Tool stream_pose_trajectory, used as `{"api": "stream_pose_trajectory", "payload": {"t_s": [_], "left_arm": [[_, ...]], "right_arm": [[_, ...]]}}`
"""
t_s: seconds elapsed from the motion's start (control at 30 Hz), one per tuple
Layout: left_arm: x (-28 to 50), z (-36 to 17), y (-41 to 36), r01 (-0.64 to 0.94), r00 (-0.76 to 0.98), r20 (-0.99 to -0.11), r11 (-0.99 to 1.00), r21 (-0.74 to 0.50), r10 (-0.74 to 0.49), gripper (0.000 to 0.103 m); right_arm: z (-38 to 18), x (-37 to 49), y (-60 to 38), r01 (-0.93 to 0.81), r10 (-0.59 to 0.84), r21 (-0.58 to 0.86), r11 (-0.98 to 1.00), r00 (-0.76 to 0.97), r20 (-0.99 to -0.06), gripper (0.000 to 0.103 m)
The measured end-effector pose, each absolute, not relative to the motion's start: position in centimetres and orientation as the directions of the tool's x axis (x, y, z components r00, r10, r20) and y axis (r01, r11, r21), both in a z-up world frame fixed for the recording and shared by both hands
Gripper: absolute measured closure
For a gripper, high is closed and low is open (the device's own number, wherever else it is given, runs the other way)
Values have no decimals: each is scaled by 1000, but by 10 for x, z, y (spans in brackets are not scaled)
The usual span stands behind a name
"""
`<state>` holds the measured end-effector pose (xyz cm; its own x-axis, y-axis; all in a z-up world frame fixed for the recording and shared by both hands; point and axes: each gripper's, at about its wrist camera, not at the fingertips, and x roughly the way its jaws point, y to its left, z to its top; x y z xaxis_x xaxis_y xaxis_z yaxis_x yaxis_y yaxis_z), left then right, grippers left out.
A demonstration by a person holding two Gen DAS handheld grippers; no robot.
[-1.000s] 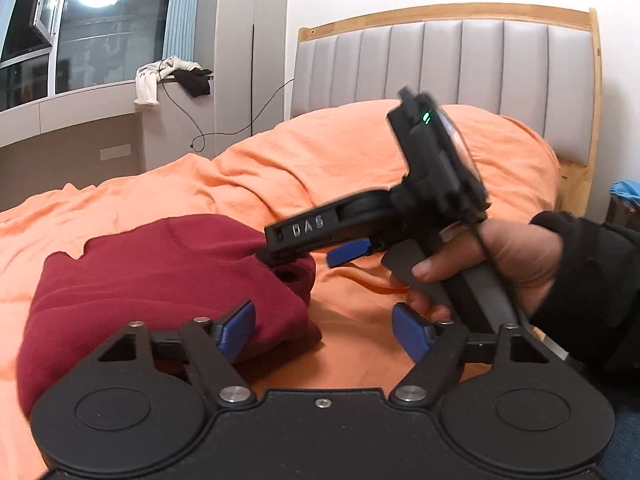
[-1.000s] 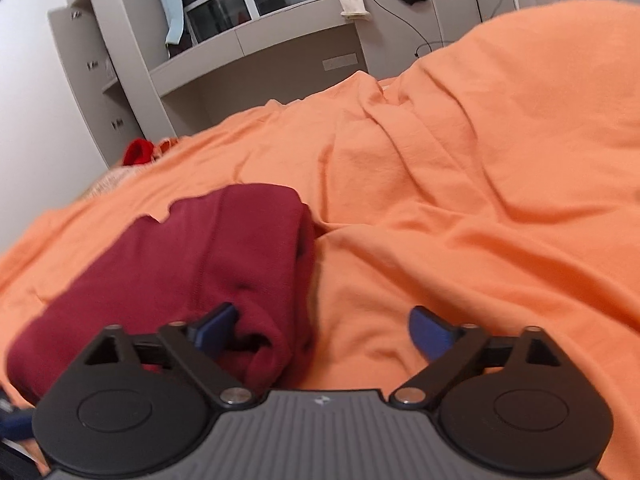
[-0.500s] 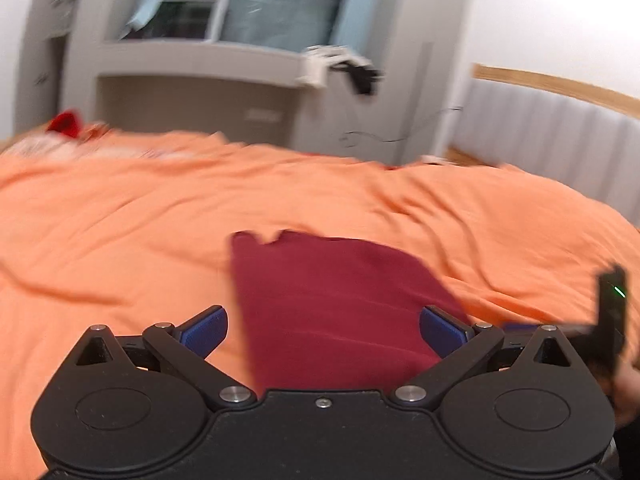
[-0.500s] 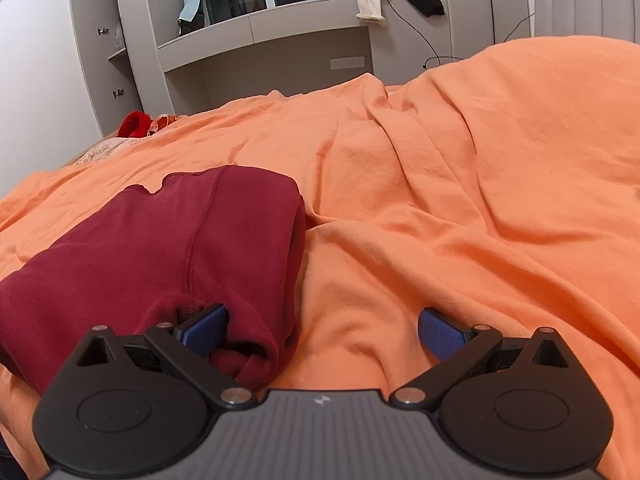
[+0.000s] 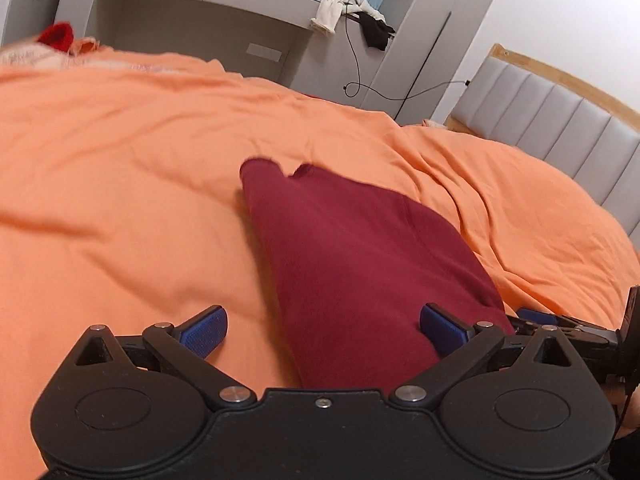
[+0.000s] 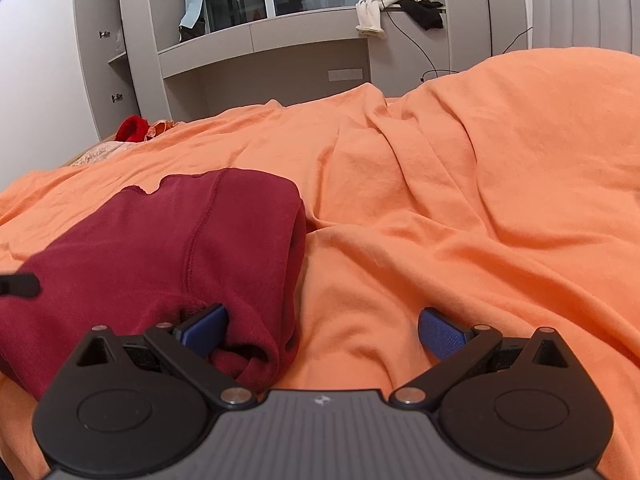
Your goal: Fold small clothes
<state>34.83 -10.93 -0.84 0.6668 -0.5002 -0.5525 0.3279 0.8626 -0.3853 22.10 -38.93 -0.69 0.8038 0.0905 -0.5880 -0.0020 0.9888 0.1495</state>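
Garment's [image 5: 360,264] near end behind gripper

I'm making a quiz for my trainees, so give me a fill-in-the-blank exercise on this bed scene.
1. The folded garment lying on the bed is dark ____.
2. The bedsheet under it is ____.
3. The left gripper has its jaws ____, with the garment's near end between them.
4. On the ledge by the window, a white cloth hangs beside a ____ one.

Missing words: red; orange; open; black
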Motion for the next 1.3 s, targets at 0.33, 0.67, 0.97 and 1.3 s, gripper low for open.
{"api": "stream_pose_trajectory", "payload": {"t_s": [0.33, 0.67, 0.97, 1.3], "left_arm": [[328, -33, -102, 352, 734, -450, 851, -389, -509, 0], [326, -36, -102, 355, 744, -437, 852, -384, -506, 0], [324, -35, -103, 353, 745, -435, 852, -386, -506, 0], [323, -34, -102, 352, 749, -431, 853, -384, -503, 0]], "right_arm": [[0, 221, -418, -56, 353, 522, 851, 798, -489, 0], [-15, 230, -391, -67, 354, 442, 894, 712, -606, 0], [-13, 227, -407, -69, 453, 605, 794, 730, -511, 0], [-32, 241, -428, 48, 446, 760, 648, 785, -430, 9]]}}
